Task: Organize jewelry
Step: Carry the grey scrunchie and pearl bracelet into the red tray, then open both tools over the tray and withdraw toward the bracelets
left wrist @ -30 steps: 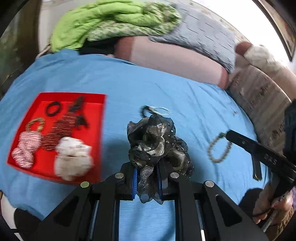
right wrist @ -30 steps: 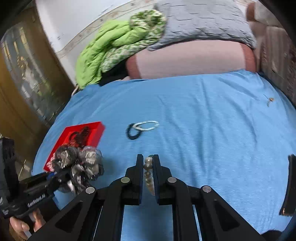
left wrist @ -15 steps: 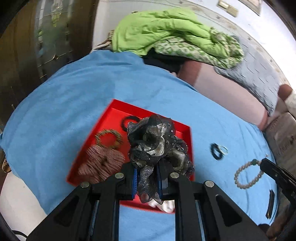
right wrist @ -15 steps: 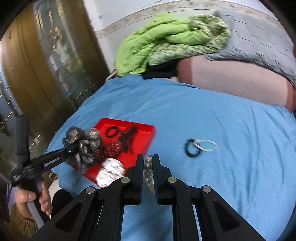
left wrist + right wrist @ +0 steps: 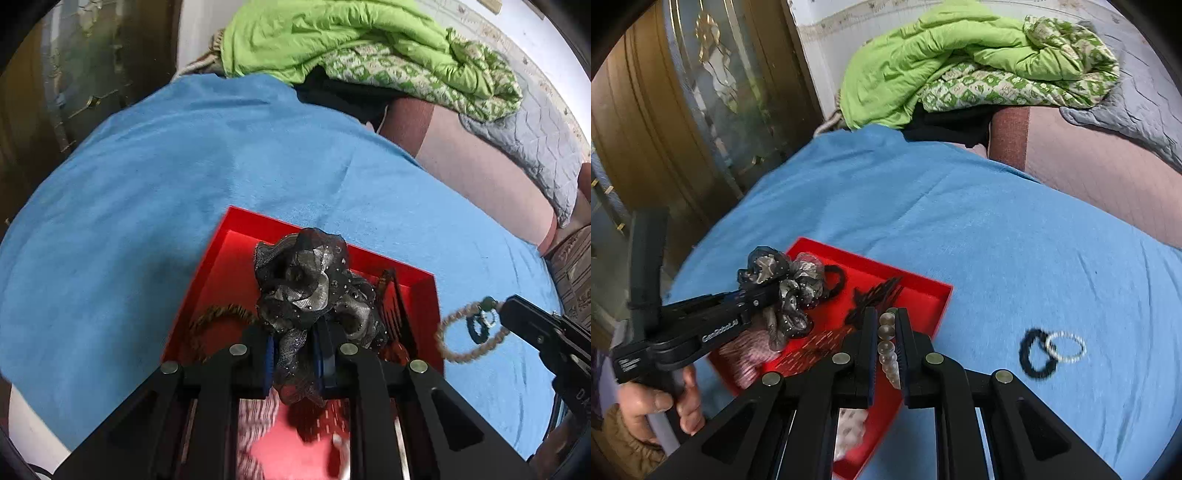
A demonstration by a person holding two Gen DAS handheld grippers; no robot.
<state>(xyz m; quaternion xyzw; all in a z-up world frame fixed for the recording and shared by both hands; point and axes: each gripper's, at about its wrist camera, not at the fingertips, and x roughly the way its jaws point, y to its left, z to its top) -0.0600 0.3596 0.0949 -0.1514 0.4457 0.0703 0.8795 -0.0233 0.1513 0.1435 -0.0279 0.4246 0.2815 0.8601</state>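
Observation:
My left gripper (image 5: 295, 354) is shut on a grey-black sheer scrunchie (image 5: 306, 288) and holds it above the red tray (image 5: 218, 258). It also shows in the right wrist view (image 5: 768, 295), with the scrunchie (image 5: 786, 280) over the tray's left part (image 5: 923, 291). My right gripper (image 5: 888, 336) is shut on a beaded bracelet (image 5: 886, 347), at the tray's right edge. In the left wrist view the bracelet (image 5: 461, 332) hangs from the right gripper (image 5: 506, 306). The tray holds a gold ring-shaped band (image 5: 218, 317), a black hair tie (image 5: 836, 280), a black claw clip (image 5: 875, 295) and pink and white scrunchies.
A black hair tie (image 5: 1034, 354) and a white bead bracelet (image 5: 1065, 347) lie on the blue bedsheet (image 5: 997, 240) right of the tray. A green quilt (image 5: 942, 70), a grey pillow and a pink bolster lie at the back. A gold-framed door (image 5: 665, 129) stands at the left.
Both grippers have moved left to the red tray. The scrunchie now hangs over the tray and the bracelet is at its right edge. Both grips are unchanged.

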